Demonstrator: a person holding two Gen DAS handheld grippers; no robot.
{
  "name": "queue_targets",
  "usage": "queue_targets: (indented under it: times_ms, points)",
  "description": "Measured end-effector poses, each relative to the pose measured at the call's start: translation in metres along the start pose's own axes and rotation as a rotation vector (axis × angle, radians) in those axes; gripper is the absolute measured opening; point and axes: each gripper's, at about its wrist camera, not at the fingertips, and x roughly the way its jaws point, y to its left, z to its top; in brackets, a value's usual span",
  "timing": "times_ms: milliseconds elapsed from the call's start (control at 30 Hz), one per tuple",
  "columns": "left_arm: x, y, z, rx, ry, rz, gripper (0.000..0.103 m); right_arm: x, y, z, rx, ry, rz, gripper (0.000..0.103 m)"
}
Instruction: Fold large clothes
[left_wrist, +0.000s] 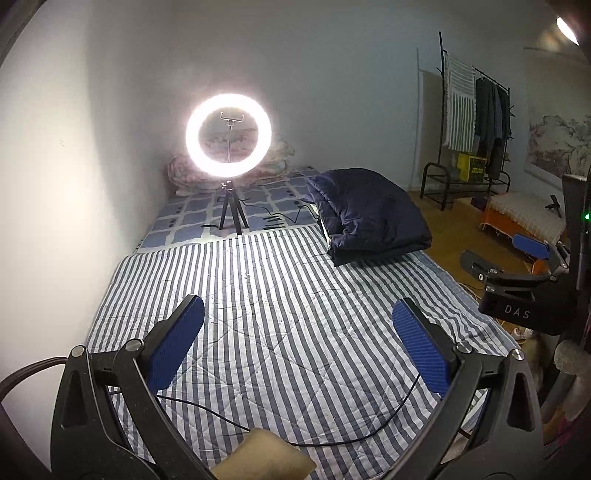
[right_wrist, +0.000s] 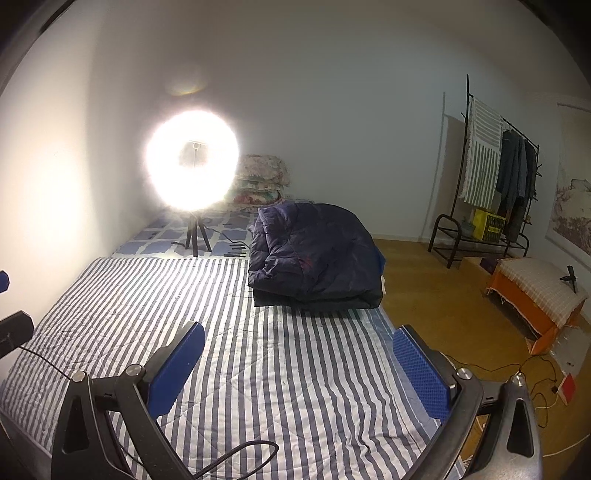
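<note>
A dark navy padded jacket (left_wrist: 369, 214) lies folded in a thick bundle at the far right side of the striped bed; it also shows in the right wrist view (right_wrist: 317, 258). My left gripper (left_wrist: 297, 314) is open and empty, held above the striped quilt (left_wrist: 280, 332), well short of the jacket. My right gripper (right_wrist: 299, 339) is open and empty, above the quilt (right_wrist: 258, 350) in front of the jacket. The right gripper also shows at the right edge of the left wrist view (left_wrist: 506, 254).
A lit ring light on a tripod (left_wrist: 229, 136) stands at the far end of the bed, with pillows behind it. A black cable (left_wrist: 332, 439) trails over the near quilt. A clothes rack (right_wrist: 491, 192) and an orange bench (right_wrist: 535, 291) stand on the wooden floor at right.
</note>
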Motion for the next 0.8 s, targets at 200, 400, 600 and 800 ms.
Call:
queue_targets:
  times_ms: [200, 400, 600, 800]
  points:
    - [-0.0003, 0.0, -0.0001, 0.003, -0.001, 0.001, 0.103, -0.0004, 0.0029, -0.0008, -0.007, -0.001, 0.001, 0.103]
    - [-0.0005, -0.0001, 0.0001, 0.002, -0.001, 0.001, 0.103, 0.0002, 0.005, -0.001, -0.007, -0.001, 0.004, 0.103]
    - [-0.0007, -0.0007, -0.0003, 0.002, -0.002, 0.0, 0.103, 0.0, 0.0054, -0.0016, -0.002, 0.0, 0.005, 0.103]
    - [-0.0025, 0.0007, 0.0002, 0.008, 0.0, -0.006, 0.103, -0.0008, 0.0026, -0.0029, 0.003, 0.0, 0.008, 0.103]
